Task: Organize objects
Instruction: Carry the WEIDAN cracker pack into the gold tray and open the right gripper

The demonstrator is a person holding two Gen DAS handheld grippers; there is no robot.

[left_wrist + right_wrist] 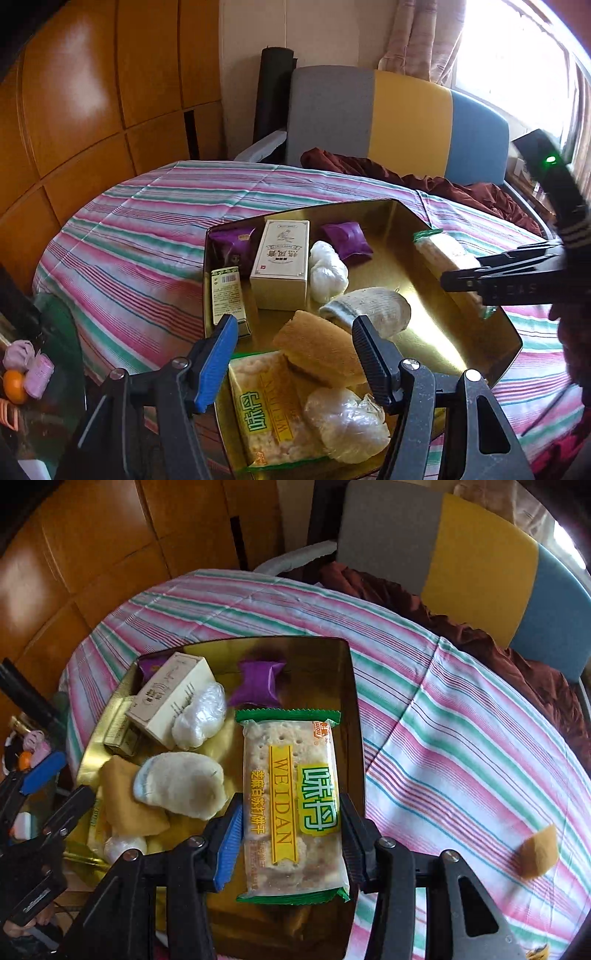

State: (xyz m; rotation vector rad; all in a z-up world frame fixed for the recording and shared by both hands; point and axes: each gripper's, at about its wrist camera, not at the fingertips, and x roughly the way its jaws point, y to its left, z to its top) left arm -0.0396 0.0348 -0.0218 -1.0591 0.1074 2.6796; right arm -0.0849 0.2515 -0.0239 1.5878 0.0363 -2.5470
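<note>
Right wrist view shows the right claw (291, 843) clenched on a cracker packet (290, 794) with green ends and a yellow WEIDAN band, its blue pad and black pad pressed against the packet's two long sides; the packet is held above the right part of a gold tray (347, 686) that sits on a desk covered with a striped cloth (461, 738). Inside the tray, from this view, lie a cream box (170, 698), a white plastic bundle (201, 716) just beside it, a purple wrapper (258, 683) farther back, a rolled grey sock (181, 784) and a tan sponge (125, 801) partly under the sock. A tan scrap (537, 851) lies on the cloth, well apart from the tray on the right. Left wrist view shows the left claw (293, 360) released, its fingers spread wide over the near end of the tray, gripping nothing; a second cracker packet (266, 410) lies flat below it, touching a clear plastic bundle (347, 424). A green tube box (227, 299) lies along the tray's left wall, with another purple wrapper (232, 247) behind it. Beyond the desk stands a chair (406, 118) in grey, yellow and blue panels, with a dark red cloth (424, 181) draped on its seat
</note>
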